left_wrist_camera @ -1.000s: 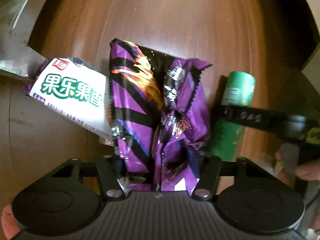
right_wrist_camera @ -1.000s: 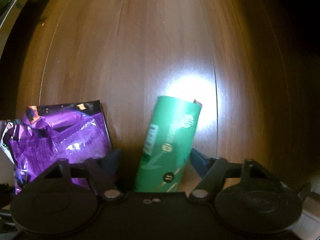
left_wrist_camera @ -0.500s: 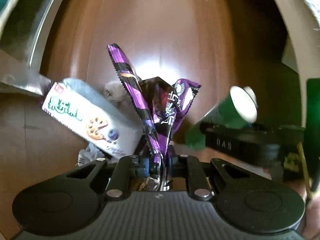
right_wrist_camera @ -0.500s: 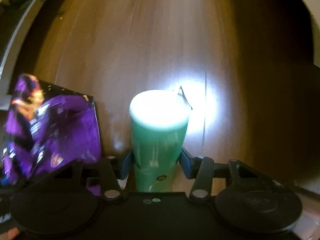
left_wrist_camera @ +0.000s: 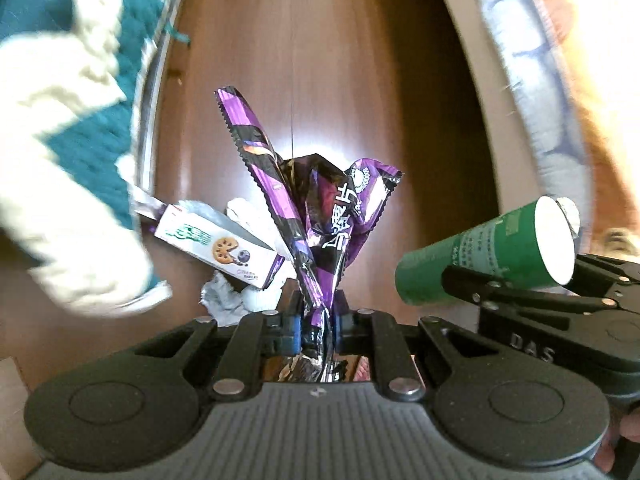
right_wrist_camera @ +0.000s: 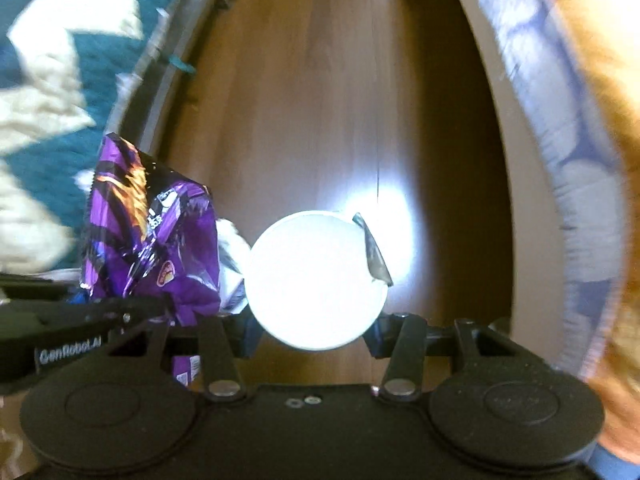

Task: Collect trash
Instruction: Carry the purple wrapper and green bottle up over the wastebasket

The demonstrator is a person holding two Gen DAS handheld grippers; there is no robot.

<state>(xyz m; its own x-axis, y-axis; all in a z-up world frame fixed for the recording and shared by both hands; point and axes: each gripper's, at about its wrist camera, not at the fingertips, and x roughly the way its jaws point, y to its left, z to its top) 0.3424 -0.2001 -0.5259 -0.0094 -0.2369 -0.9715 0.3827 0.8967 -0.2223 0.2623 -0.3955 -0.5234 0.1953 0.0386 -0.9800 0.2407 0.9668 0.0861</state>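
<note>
My left gripper [left_wrist_camera: 316,320] is shut on a crumpled purple snack bag [left_wrist_camera: 320,216] and holds it up off the wooden floor [left_wrist_camera: 340,80]. My right gripper [right_wrist_camera: 316,330] is shut on a green tube can [left_wrist_camera: 480,264]; in the right wrist view I see its white end [right_wrist_camera: 316,280] head-on, with a torn foil tab. The purple bag also shows at the left of the right wrist view [right_wrist_camera: 148,236]. A white and purple biscuit box [left_wrist_camera: 216,246] and crumpled white tissue [left_wrist_camera: 228,300] lie on the floor behind the bag.
A teal and cream zigzag rug [left_wrist_camera: 60,100] with a metal edge strip lies at the left. A curved pale wall or furniture edge [left_wrist_camera: 520,60] with blue and orange fabric runs down the right. Bare wooden floor stretches ahead between them.
Both grippers have closed on their items and lifted them off the floor. The views tilted up, bringing the rug and the right-hand furniture into sight. The can now points its end at the right camera.
</note>
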